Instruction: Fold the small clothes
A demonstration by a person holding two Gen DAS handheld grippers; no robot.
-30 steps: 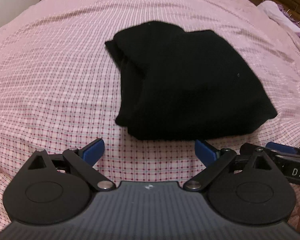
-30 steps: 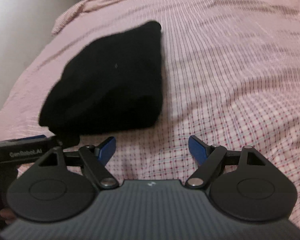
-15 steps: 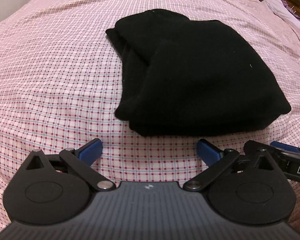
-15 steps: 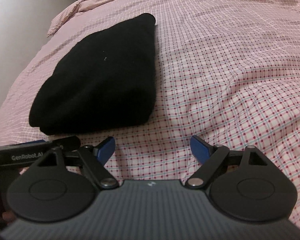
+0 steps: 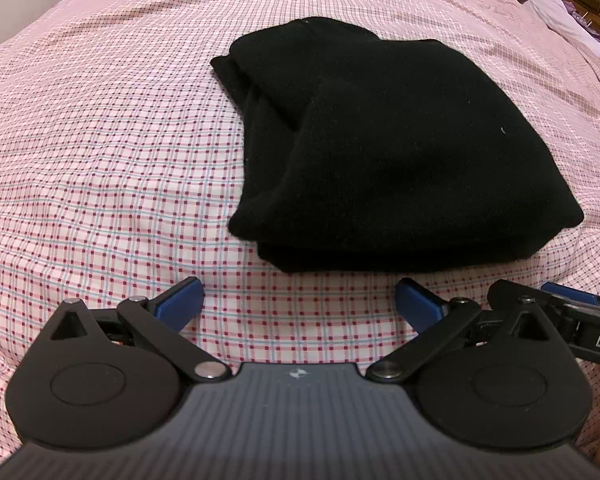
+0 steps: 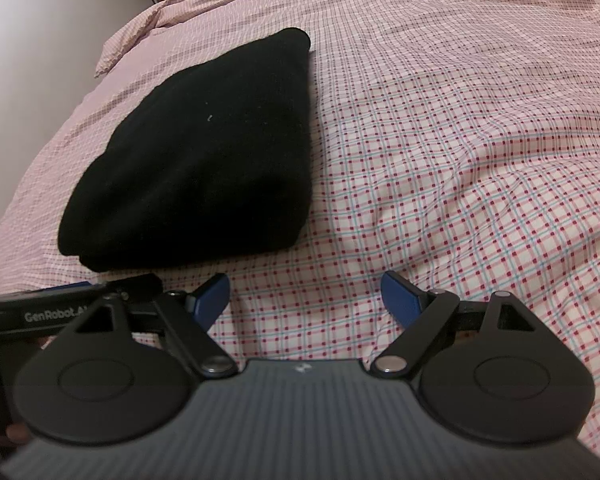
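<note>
The black cloth (image 5: 400, 152) lay folded in a thick pile on the bed (image 5: 100, 140). In the left view it sat at about 1 o'clock, just past the tips of the left hand-held gripper (image 5: 299, 304). In the right view the cloth (image 6: 204, 160) was at about 11 o'clock, off to the side of the right hand-held gripper (image 6: 305, 294).

Both grippers were wide open and held nothing. They sat side by side near the cloth's close edge, not touching it.

The cloth looked soft and fuzzy (like a warm sweater, though I could not tell what kind of clothing it was). It would likely feel light and floppy, and it would sag if lifted by one spot. It did not look slippery or easy to break. The layers could slide apart, though.

The best place to grab seemed to be the close edge, with one gripper near each corner, pinching all the layers at once. The loose flaps at about 11 o'clock on the pile looked messier, so they seemed a worse place to hold.
</note>
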